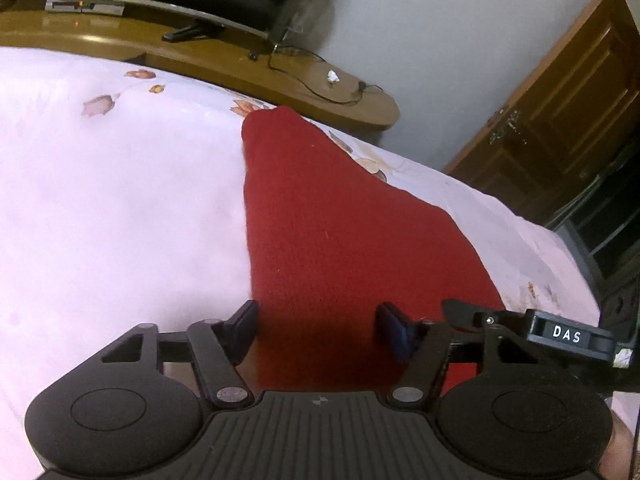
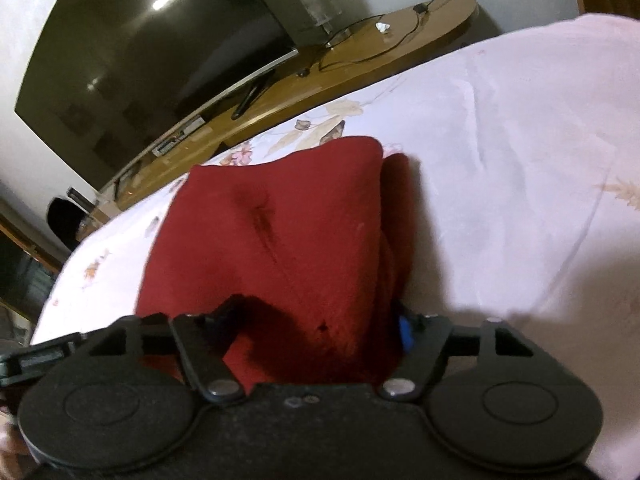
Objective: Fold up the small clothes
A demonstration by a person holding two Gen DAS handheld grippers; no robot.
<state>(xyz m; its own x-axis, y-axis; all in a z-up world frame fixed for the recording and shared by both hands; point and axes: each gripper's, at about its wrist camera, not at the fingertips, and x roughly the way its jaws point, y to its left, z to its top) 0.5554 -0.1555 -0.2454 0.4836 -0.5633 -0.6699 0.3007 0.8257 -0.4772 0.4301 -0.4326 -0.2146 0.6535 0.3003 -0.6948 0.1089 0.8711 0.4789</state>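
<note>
My left gripper (image 1: 316,326) has its fingers spread wide, nothing between them but the red knitted garment (image 1: 320,232) lying beneath. My right gripper (image 2: 316,320) is also spread, its fingers (image 2: 406,330) straddling a raised fold of the same red garment (image 2: 280,240); whether they pinch it I cannot tell. The garment lies on the pale floral bedsheet (image 1: 120,184). Beyond the garment stands a wooden TV bench (image 2: 360,60) carrying a dark television (image 2: 140,60), a black cable (image 1: 320,88) and a crumpled white scrap (image 1: 332,76). A wooden door (image 1: 560,100) stands to the right of the bench.

Dim, soft, fisheye-bent pictures; glare spots the television (image 2: 132,64), and the bedsheet (image 1: 120,200) looks washed out.
</note>
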